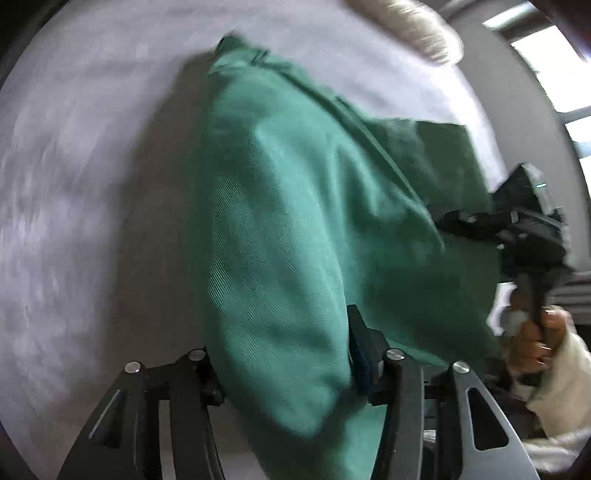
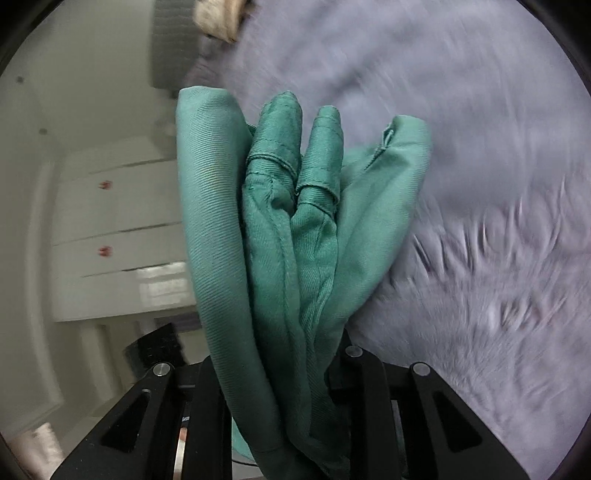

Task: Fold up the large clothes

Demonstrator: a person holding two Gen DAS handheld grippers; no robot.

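Fabric fills the gap between the fingers of the left hand-held gripper point(image 1: 284, 369), which is clamped on a thick bunch of the green garment point(image 1: 295, 206). From that grip the cloth runs forward and away over the pale grey bed point(image 1: 92, 184), its far end lying on the cover. At the right of the left wrist view the right hand-held gripper point(image 1: 476, 221) bites another edge of the same garment, with the person's hand point(image 1: 532, 332) wrapped round its handle.

Seen from the right wrist, the right hand-held gripper point(image 2: 280, 369) is closed on several stacked folds of the green garment point(image 2: 280, 221), hemmed edges standing upright ahead. The bed point(image 2: 480, 147) lies to the right, a white drawer unit point(image 2: 110, 221) to the left.

A fluffy cream item point(image 1: 417, 26) lies at the bed's far edge.
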